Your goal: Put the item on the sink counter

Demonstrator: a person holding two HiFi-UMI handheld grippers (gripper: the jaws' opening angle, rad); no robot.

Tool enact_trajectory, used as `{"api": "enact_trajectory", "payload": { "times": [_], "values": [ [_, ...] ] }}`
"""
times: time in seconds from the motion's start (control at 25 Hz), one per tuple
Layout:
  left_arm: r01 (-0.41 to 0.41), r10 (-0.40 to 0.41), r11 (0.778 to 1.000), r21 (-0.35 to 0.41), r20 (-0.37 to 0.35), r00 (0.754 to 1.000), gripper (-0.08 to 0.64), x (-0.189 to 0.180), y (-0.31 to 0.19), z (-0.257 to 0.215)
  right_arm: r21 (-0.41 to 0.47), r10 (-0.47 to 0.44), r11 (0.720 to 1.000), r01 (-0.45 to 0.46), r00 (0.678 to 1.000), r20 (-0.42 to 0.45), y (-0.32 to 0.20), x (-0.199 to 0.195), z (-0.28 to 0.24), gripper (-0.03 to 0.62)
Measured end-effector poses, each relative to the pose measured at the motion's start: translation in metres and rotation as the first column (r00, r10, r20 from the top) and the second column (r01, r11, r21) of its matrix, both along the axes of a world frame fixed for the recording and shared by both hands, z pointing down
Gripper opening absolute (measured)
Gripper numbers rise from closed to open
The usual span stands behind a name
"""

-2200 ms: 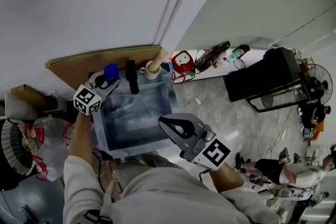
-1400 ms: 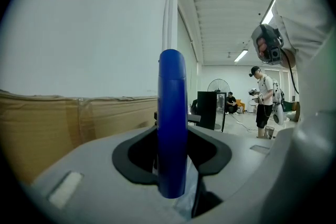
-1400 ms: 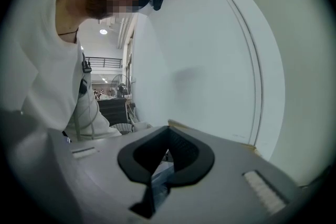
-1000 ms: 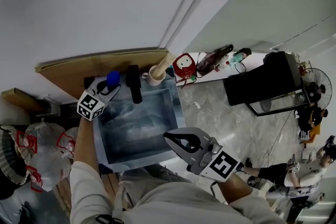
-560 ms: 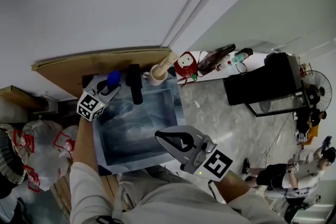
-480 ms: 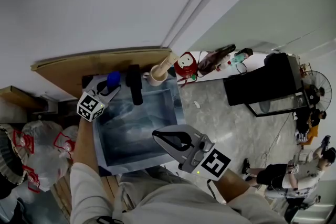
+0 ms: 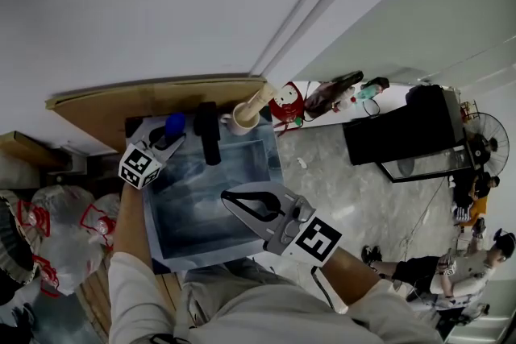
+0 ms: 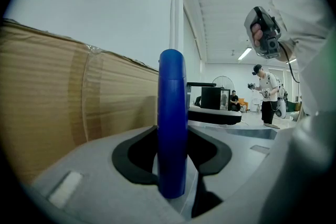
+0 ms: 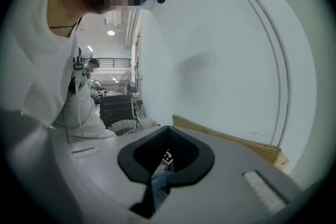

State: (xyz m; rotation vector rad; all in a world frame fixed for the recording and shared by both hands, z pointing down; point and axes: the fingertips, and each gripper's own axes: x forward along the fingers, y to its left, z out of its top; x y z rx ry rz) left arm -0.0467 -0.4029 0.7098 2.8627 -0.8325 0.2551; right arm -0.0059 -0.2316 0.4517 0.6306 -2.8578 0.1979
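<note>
Left gripper view shows my left gripper (image 8: pixel 172 132) clamped on the blue bottle (image 8: pixel 171 107), which stands straight up between the pads. It does not show what is under the bottle. Head view does: the bottle (image 7: pixel 175 123) is at 11 o'clock of the sink (image 7: pixel 189 213), by the back rim, with a black thing (image 7: pixel 208 134) just beside it at 3 o'clock. The rim looks thin there. If I let go too soon, I think the bottle may tip into the sink. My right gripper (image 7: pixel 228 197) is pressed together and empty, at the sink's 5 o'clock.
</note>
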Motion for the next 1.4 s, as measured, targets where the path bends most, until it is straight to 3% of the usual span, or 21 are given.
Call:
{"api": "enact_trajectory", "payload": {
  "times": [0.76, 1.4],
  "values": [
    [0.018, -0.017, 1.000, 0.012, -0.049, 0.999, 0.167, -0.005, -0.001, 0.006, 0.012, -0.012, 1.000, 0.012, 1.000, -0.014, -0.011, -0.010, 0.021, 0.005],
    [0.005, -0.005, 1.000, -0.004, -0.042, 0.999, 0.202, 0.000, 0.000, 0.008, 0.011, -0.015, 1.000, 0.015, 1.000, -0.024, -0.011, -0.009, 0.022, 0.005]
  ]
}}
